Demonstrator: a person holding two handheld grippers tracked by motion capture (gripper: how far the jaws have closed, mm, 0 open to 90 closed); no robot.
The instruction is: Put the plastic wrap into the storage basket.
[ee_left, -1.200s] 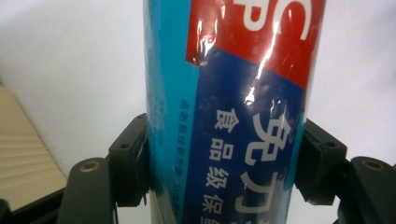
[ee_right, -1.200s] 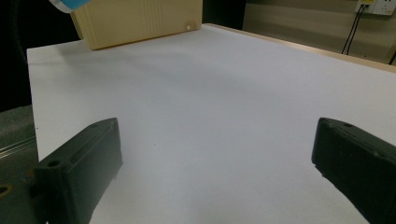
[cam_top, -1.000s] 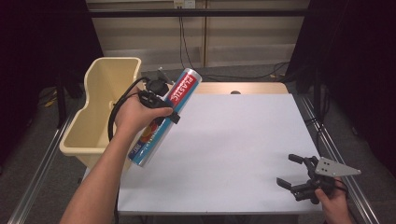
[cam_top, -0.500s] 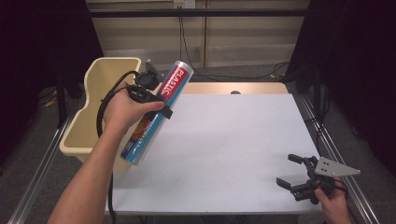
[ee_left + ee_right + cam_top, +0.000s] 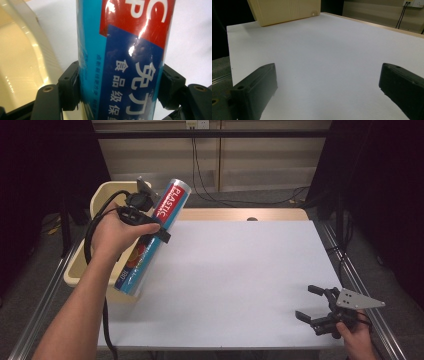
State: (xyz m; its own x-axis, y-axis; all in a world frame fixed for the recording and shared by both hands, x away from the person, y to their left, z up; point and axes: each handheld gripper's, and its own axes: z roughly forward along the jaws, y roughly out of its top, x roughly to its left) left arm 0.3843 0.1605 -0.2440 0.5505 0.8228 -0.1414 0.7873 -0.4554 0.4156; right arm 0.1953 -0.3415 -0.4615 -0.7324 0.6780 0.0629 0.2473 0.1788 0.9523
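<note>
A long tube of plastic wrap (image 5: 169,206), blue with a red label, hangs tilted in the air above the table's left edge, and its lower end overlaps the cream bin (image 5: 101,194). My left gripper (image 5: 150,222) is shut on the tube's middle. In the left gripper view both pads (image 5: 71,85) press the tube (image 5: 125,62) from either side, with the bin (image 5: 22,62) to their left. My right gripper (image 5: 306,302) rests open near the table's front right corner, nothing between its jaws (image 5: 327,92).
The white table top (image 5: 240,270) stretches between the two hands. The cream bin (image 5: 284,10) stands off the table's left edge. Metal rails (image 5: 360,285) run along both sides of the table, and cables hang at the back wall.
My left hand has carried the tube left and up, from over the table to the bin's edge. The right gripper has not moved.
</note>
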